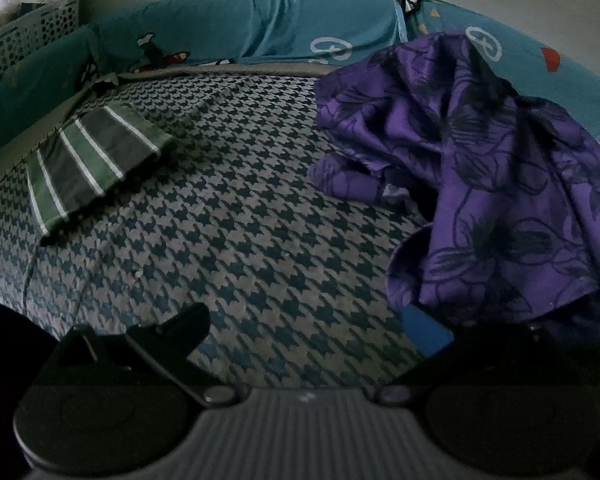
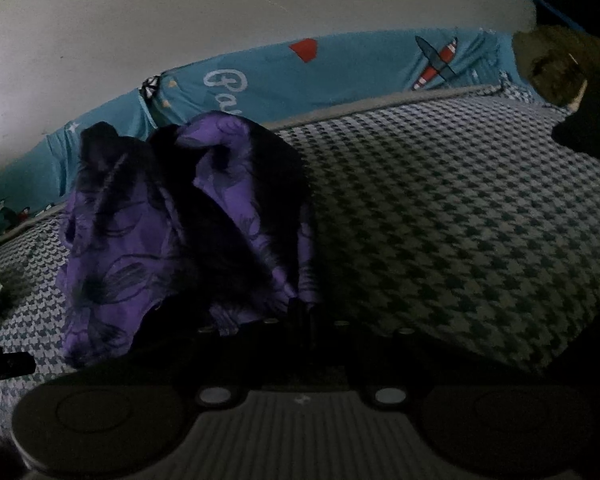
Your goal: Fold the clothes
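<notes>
- In the right wrist view, our right tool (image 2: 300, 312) is fully closed at lower centre, pinching the purple cloth (image 2: 140, 232), which rises bunched at left of the frame.
- In the left wrist view, our left tool (image 1: 320, 344) stands wide open, holding nothing.
- The purple cloth (image 1: 480, 184) hangs at right, above the checked bed (image 1: 240, 220).
- A folded striped garment (image 1: 92, 160) lies upper left.

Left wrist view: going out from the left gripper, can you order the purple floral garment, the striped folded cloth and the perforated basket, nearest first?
From the left gripper:
1. Purple floral garment, to the right, its lower edge draped right by the right finger.
2. Striped folded cloth, on the left, partway up the houndstooth bedcover.
3. Perforated basket, far left corner, behind the teal bumper.
</notes>
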`<action>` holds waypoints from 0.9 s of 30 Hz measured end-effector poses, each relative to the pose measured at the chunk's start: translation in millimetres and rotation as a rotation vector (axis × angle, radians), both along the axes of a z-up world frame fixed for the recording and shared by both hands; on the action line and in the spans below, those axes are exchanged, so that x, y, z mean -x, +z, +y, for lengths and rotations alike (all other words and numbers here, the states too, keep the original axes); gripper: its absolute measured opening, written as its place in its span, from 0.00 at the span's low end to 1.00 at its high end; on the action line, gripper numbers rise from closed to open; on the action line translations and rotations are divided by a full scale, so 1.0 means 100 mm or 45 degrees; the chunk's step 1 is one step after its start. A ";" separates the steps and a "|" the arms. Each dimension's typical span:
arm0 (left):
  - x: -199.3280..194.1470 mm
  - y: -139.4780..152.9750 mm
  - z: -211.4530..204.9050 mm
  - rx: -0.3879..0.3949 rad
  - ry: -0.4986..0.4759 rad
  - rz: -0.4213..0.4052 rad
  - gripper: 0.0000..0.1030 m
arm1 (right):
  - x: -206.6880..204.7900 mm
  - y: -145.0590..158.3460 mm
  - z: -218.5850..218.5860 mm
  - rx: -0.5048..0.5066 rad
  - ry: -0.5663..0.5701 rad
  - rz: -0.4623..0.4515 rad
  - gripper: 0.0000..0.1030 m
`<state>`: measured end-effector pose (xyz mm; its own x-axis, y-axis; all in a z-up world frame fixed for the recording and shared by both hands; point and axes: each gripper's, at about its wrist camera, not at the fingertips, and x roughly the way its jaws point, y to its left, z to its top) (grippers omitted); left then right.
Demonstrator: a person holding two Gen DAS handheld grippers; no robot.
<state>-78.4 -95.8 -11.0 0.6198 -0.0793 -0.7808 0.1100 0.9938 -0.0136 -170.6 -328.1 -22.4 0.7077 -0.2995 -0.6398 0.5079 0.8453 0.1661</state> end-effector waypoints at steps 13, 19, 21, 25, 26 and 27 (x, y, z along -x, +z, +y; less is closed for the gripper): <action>0.00 -0.08 -0.01 -0.015 -0.013 0.019 1.00 | 0.02 0.12 -0.04 -0.056 0.026 -0.093 0.20; -0.06 -0.21 0.05 -0.015 0.004 0.057 1.00 | -0.11 0.13 0.14 -0.044 0.173 -0.140 0.35; -0.08 -0.24 0.07 -0.012 0.010 0.062 1.00 | -0.20 0.13 0.17 -0.046 0.212 -0.154 0.44; -0.10 -0.28 0.12 -0.008 0.015 0.063 1.00 | -0.37 0.09 0.23 -0.068 0.258 -0.166 0.62; -0.11 -0.29 0.14 -0.007 0.017 0.065 1.00 | -0.42 0.07 0.24 -0.076 0.261 -0.160 0.65; -0.12 -0.30 0.15 -0.004 0.020 0.066 1.00 | -0.47 0.05 0.25 -0.083 0.262 -0.153 0.66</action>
